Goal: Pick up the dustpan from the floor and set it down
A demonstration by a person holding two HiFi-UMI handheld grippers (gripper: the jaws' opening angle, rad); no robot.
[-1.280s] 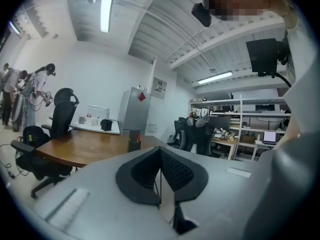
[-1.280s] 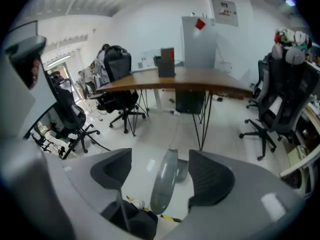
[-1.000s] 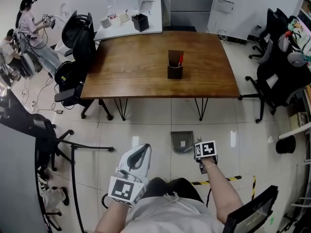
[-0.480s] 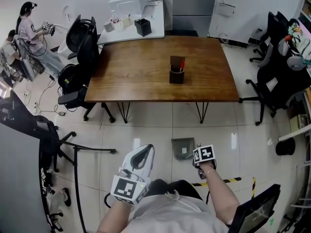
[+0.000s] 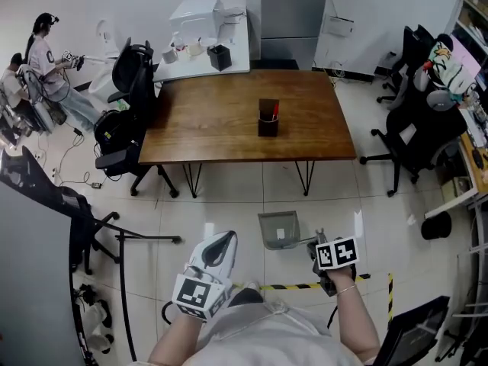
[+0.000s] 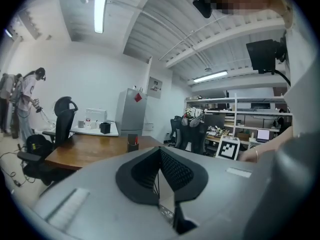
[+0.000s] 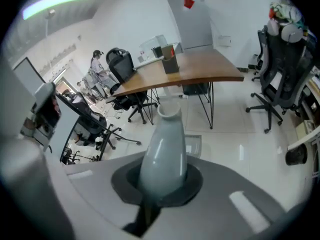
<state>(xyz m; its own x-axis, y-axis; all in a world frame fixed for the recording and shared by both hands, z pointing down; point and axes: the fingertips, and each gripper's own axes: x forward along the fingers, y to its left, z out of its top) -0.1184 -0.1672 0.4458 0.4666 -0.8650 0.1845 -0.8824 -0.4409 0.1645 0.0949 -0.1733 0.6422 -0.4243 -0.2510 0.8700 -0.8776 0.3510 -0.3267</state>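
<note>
Right gripper (image 5: 319, 247) holding dustpan (image 5: 278, 229), wooden table (image 5: 229, 120)

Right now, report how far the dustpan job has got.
Done: the right hand-held gripper is shut on the grey handle of the dustpan. In hand: the dustpan hangs tilted from that grip and looks clear of the tiled floor, though contact is hard to rule out. Left: setting it down; no spot is picked out. The left hand-held gripper is shut and empty.
</note>
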